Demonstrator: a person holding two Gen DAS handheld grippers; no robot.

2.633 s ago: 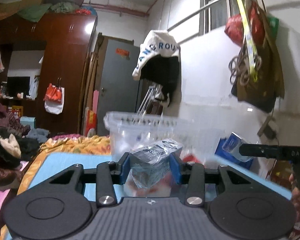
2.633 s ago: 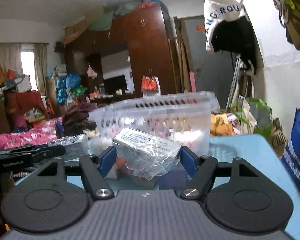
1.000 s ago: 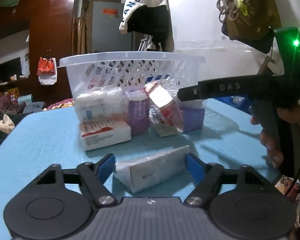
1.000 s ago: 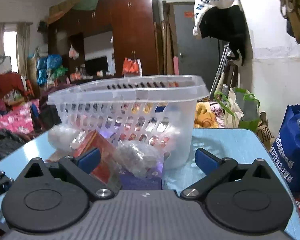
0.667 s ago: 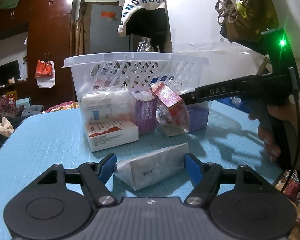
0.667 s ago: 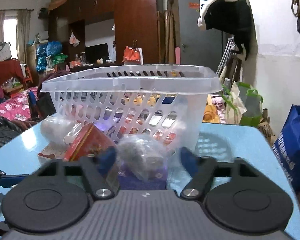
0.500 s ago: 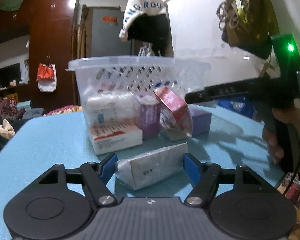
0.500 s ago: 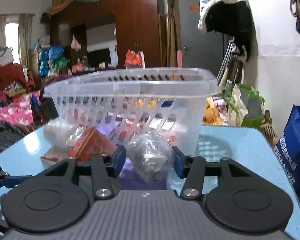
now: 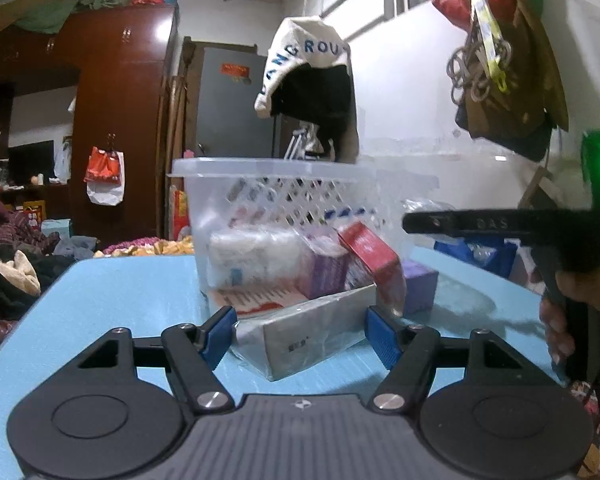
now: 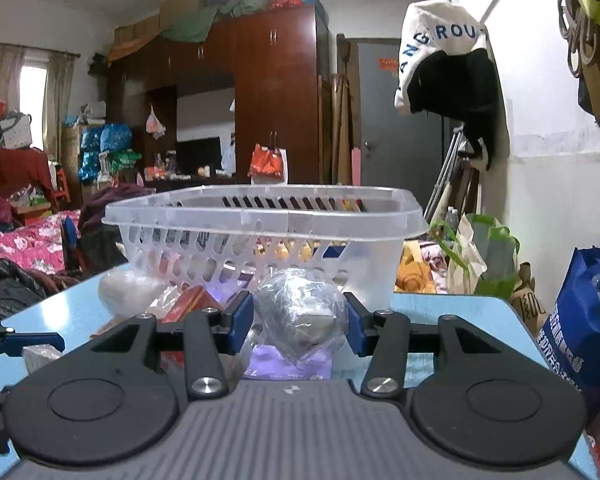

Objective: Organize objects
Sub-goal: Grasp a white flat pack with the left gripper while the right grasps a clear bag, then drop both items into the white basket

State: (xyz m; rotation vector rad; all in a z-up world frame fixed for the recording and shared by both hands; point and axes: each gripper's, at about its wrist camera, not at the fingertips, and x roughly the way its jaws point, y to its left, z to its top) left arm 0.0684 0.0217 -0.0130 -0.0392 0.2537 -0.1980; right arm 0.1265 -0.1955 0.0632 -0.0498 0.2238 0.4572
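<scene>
My left gripper [image 9: 302, 334] is shut on a long grey plastic-wrapped box [image 9: 300, 334] and holds it just above the blue table [image 9: 112, 300]. My right gripper [image 10: 299, 326] is shut on a clear-wrapped grey packet [image 10: 300, 312], lifted in front of the white plastic basket [image 10: 268, 216]. The basket also shows in the left wrist view [image 9: 276, 184]. Before the basket lie a white wrapped pack [image 9: 248, 258], a purple box [image 9: 326, 272], a red box [image 9: 374, 258] and a red-and-white box [image 9: 252, 302].
The right gripper and the hand holding it show at the right of the left wrist view [image 9: 500, 226]. A blue bag [image 10: 580, 320] stands off the table's right edge. A cap and jacket [image 9: 312, 92] hang on the wall behind.
My right gripper closed on the wrapped packet and lifted it. My left gripper closed on the grey box and raised it off the table, closer to the basket.
</scene>
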